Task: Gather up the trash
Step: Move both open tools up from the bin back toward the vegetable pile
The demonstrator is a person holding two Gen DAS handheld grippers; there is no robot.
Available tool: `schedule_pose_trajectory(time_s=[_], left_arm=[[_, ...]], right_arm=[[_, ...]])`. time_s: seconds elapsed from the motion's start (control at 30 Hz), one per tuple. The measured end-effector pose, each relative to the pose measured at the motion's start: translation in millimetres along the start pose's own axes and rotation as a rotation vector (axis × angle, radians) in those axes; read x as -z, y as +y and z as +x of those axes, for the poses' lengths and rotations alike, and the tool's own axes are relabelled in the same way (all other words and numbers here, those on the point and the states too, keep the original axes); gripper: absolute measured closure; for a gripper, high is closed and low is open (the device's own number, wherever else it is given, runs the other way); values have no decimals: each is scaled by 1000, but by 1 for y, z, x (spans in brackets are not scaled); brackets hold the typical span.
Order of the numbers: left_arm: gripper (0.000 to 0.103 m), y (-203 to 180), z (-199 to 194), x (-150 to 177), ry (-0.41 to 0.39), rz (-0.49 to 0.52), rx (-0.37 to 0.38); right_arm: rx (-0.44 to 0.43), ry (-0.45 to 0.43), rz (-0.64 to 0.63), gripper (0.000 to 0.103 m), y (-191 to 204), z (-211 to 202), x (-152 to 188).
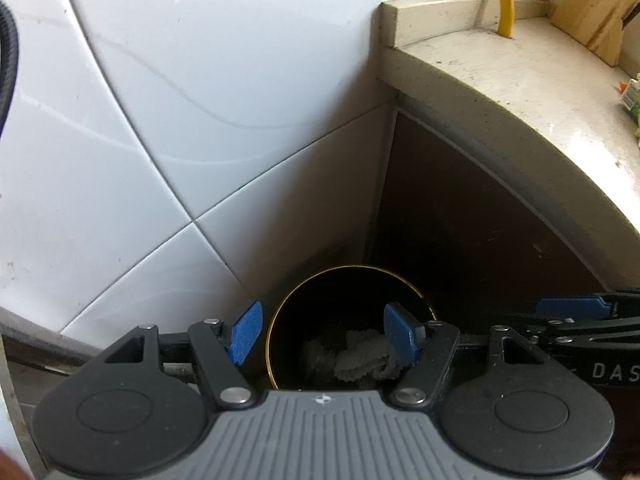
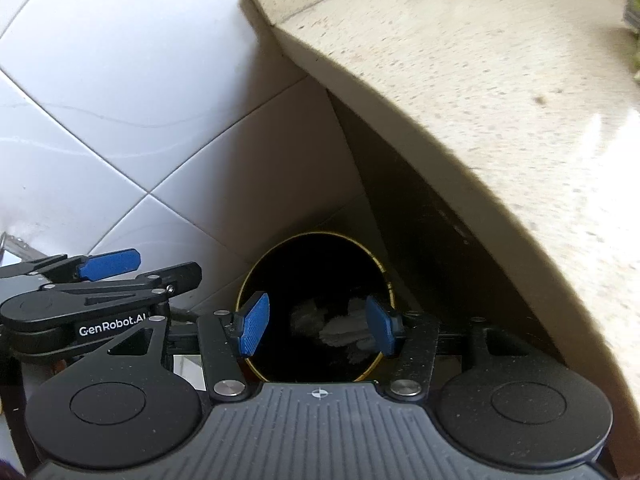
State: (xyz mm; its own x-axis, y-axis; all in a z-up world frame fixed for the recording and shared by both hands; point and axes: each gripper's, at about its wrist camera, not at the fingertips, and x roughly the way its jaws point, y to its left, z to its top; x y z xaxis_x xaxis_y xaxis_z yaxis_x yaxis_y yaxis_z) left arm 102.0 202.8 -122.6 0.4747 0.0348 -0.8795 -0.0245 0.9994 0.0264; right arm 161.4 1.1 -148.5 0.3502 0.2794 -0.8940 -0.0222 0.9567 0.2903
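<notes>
A round black bin with a gold rim (image 1: 280, 312) (image 2: 244, 288) stands on the floor in the corner below the counter. Crumpled white paper (image 1: 360, 360) (image 2: 340, 330) lies inside it. My left gripper (image 1: 326, 330) hangs open above the bin's mouth, nothing between its blue pads. My right gripper (image 2: 316, 326) is open too, over the same bin, with nothing held. The right gripper's side shows at the right edge of the left wrist view as a blue pad on black arms (image 1: 572, 308); the left gripper shows at the left of the right wrist view (image 2: 108, 266).
A speckled beige counter (image 1: 500, 76) (image 2: 460, 60) overhangs the bin on the right, with a dark cabinet face (image 1: 480, 220) beneath. White wall tiles (image 1: 160, 120) fill the left. A yellow pipe (image 1: 505, 0), a wooden board (image 1: 596, 8) and a greenish scrap (image 1: 632, 98) sit on the counter.
</notes>
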Motion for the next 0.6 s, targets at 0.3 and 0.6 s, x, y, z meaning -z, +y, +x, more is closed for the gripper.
schedule_pose_trajectory(time_s=[0.3,0.6], left_arm=[[38,-6,-7,3,-32,43,-8],[38,-10,-16,6,-65,72,-9]], right_arm=[[39,-53,10,39,-11,-24,3],[57,-79,10,34,-18,-44,14]])
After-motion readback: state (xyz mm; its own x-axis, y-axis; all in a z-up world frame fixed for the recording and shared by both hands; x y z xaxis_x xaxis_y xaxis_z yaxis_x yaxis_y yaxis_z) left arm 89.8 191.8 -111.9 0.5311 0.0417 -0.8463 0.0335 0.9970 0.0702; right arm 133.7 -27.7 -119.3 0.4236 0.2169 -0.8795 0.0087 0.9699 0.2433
